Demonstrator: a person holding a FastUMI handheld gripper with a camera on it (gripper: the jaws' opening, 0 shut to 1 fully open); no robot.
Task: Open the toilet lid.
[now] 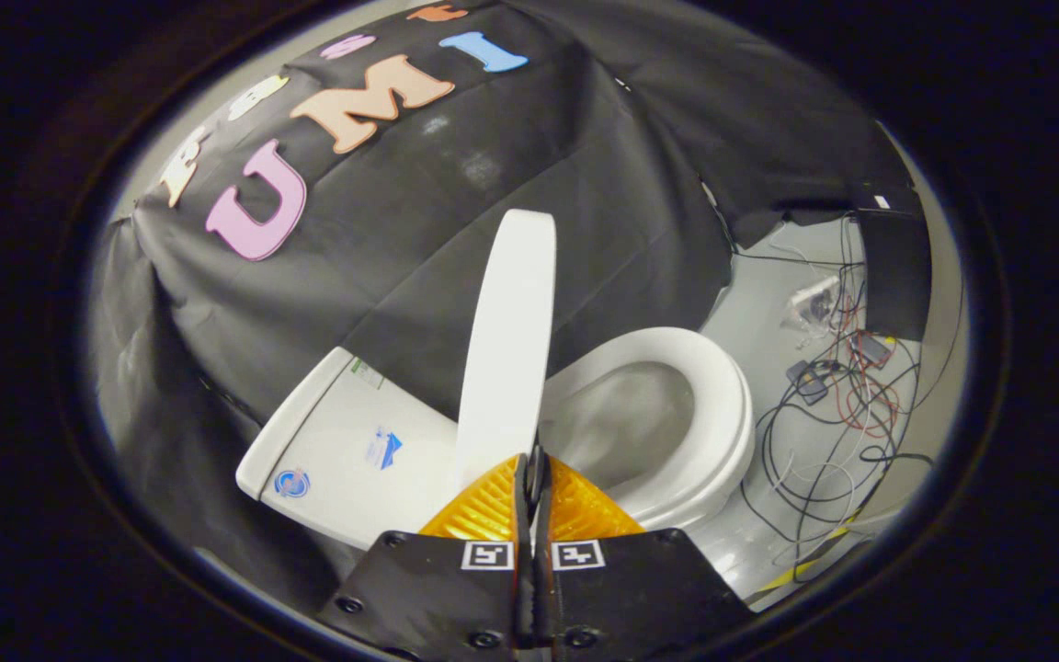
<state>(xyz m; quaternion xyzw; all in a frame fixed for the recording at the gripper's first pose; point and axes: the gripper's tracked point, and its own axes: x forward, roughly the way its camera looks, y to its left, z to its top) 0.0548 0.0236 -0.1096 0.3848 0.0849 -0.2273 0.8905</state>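
Hand-held gripper (534, 469) closed, toilet lid (509, 340) upright, edge-on

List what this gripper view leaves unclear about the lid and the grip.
- Lid: raised, seen edge-on; its broad faces barely show.
- Gripper: fingers close together at the lid's lower edge; whether both press on it is hidden by the fingers.
- Hinge: hidden behind the fingers.
- Tank labels: too small to read.

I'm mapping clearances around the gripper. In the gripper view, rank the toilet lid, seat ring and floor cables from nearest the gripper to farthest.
1. Toilet lid: raised on edge, at the tips of the closed gripper.
2. Seat ring: just beyond, to one side.
3. Floor cables: farthest, past the seat.
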